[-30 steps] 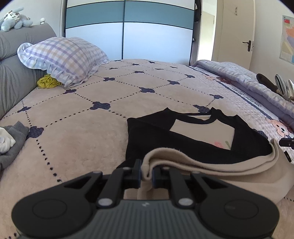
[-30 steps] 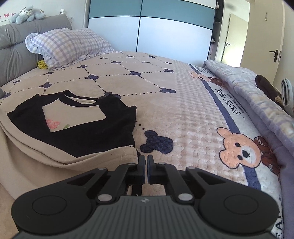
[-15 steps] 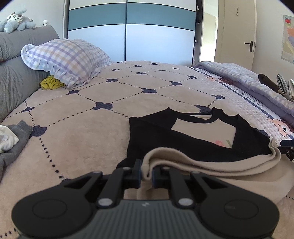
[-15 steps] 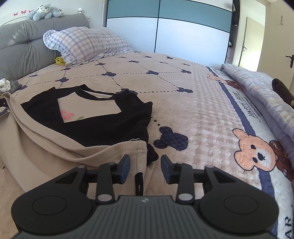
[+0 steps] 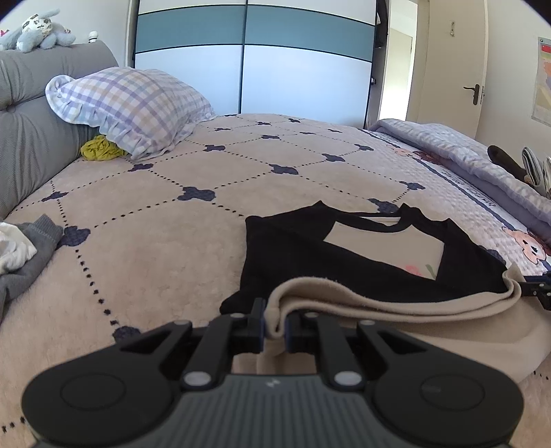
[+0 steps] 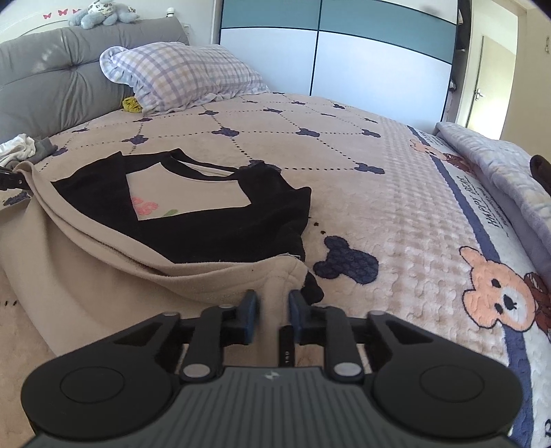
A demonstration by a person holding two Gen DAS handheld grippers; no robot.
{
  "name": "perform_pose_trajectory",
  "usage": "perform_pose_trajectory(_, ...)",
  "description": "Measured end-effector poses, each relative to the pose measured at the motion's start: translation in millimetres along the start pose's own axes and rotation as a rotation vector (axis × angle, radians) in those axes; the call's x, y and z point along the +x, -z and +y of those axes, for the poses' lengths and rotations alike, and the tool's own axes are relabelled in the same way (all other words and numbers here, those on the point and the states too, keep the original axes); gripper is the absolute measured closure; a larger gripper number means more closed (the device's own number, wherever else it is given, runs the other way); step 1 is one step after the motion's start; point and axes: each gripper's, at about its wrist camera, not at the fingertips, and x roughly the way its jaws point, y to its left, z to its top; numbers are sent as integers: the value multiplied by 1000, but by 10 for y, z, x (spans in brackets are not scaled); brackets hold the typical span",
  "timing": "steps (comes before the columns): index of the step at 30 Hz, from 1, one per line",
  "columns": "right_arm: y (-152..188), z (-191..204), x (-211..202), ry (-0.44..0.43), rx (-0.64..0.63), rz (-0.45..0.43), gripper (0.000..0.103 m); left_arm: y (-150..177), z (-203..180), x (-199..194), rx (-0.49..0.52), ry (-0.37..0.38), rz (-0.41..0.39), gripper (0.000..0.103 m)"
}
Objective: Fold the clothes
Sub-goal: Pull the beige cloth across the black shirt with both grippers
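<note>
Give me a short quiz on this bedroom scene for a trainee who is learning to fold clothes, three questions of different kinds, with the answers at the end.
1. True or false: the left gripper is shut on the beige edge of the shirt.
2. What lies tucked against the checked pillow? A: a yellow-green cloth. B: a red book. C: a shoe.
3. Fill in: the soft toy sits on top of the grey ____.

Key: 1 true; 2 A; 3 headboard.
</note>
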Motion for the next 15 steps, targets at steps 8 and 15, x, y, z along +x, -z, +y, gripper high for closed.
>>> perform_pose_trajectory(8, -101, -5, -92, 78, -19, -77, 96, -177, 28, -64, -37, -24, -61, 93)
perform_pose_trajectory(15, -538, -151, 298, 138, -40, -118, 96, -732, 45, 384, -39, -83, -85, 93)
